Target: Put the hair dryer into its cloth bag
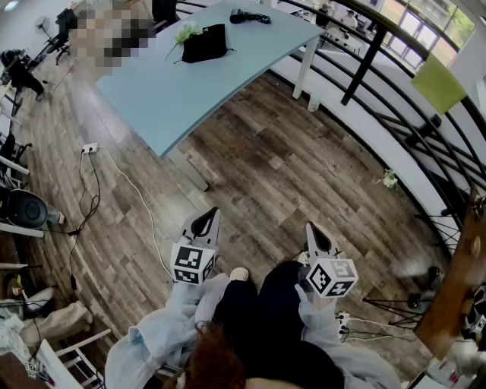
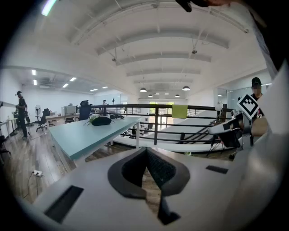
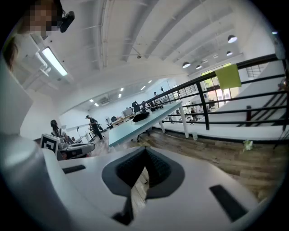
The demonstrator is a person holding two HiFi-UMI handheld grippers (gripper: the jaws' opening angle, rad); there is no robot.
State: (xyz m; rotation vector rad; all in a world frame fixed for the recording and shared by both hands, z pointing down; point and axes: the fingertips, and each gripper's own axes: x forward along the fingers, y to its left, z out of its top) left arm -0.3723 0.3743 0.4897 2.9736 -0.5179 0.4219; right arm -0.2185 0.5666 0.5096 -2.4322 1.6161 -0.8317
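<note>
The left claw and right claw are both closed with nothing in them, low over the floor and well apart from the counter. The bag lies on the counter and the dryer beyond it, apart. The step looks like the approach: close in squarely, open both claws, and hold the bag's mouth before lifting the dryer.

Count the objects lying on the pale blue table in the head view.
3: a black cloth bag on the far half, a flower sprig left of it, a hair dryer near the far edge. Nothing seems hidden.
</note>
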